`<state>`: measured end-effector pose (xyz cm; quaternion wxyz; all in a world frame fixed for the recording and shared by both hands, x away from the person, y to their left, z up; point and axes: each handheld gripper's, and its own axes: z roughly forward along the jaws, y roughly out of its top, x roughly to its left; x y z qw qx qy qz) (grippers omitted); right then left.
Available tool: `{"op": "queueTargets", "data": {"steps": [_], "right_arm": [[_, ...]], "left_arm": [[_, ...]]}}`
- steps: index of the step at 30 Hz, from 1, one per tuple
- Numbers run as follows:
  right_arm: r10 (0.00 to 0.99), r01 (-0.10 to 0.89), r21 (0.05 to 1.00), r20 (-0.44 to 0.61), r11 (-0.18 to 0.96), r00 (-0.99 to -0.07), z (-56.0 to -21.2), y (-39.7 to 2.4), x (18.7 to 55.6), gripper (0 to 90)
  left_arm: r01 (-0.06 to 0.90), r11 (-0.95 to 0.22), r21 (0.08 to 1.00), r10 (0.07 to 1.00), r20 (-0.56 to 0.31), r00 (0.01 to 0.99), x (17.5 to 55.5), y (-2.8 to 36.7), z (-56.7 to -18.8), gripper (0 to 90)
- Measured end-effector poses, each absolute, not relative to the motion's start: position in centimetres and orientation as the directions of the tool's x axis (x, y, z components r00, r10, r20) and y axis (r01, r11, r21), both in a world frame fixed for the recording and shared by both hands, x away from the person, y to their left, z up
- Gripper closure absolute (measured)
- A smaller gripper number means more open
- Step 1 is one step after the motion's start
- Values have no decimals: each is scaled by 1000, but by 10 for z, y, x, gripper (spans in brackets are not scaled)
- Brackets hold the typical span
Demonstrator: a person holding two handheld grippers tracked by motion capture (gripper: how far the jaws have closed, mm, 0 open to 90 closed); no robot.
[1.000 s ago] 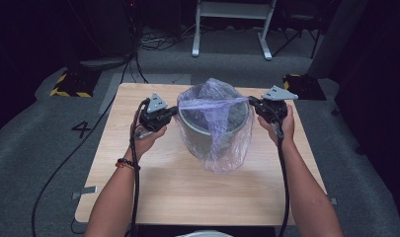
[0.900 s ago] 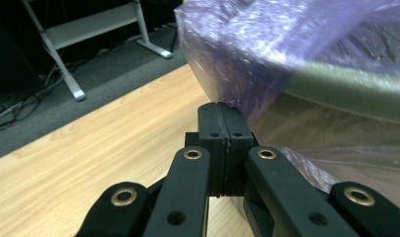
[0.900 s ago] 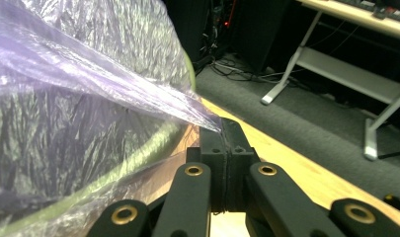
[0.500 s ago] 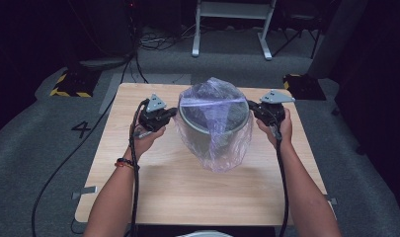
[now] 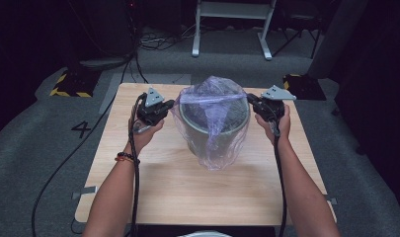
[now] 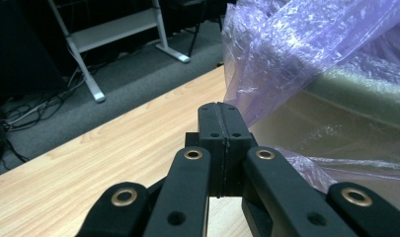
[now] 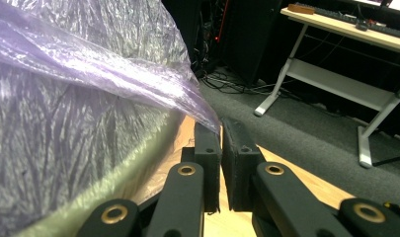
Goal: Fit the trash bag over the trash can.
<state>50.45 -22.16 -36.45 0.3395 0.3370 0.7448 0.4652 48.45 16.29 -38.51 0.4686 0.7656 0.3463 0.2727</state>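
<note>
Purple plastic bag [image 5: 215, 118], draped over the grey bin [image 5: 215, 129] mid-table, is pinched at its edge by the closed left gripper [image 5: 169, 105], while the right gripper [image 5: 250, 100], jaws just parted slightly, has film between unpressing pads, presumably for stretching it round the rim.

Purple plastic bag [image 5: 213, 116] draped over round bin [image 5: 212, 131], mid-table.
</note>
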Motion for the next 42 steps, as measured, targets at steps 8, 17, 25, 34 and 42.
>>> {"op": "queueTargets", "data": {"steps": [8, 17, 25, 34, 42], "right_arm": [[807, 226, 912, -162, 342, -568, -366, -216, 516, 895], [801, 332, 908, -7, 256, -598, -385, -220, 533, 900], [792, 367, 887, 2, 281, -610, -392, -219, 535, 900], [792, 379, 886, 23, 266, -610, -401, -220, 535, 871], [801, 356, 899, 11, 253, -598, -405, -235, 525, 850]], "left_arm": [[321, -354, 878, 770, 78, 634, 502, 154, -395, 899], [343, -381, 859, 750, 71, 657, 512, 141, -398, 900], [374, -358, 856, 762, 37, 646, 516, 146, -399, 899], [393, -330, 858, 781, 15, 624, 517, 144, -403, 872], [385, -290, 876, 771, -25, 636, 510, 156, -412, 874]]}}
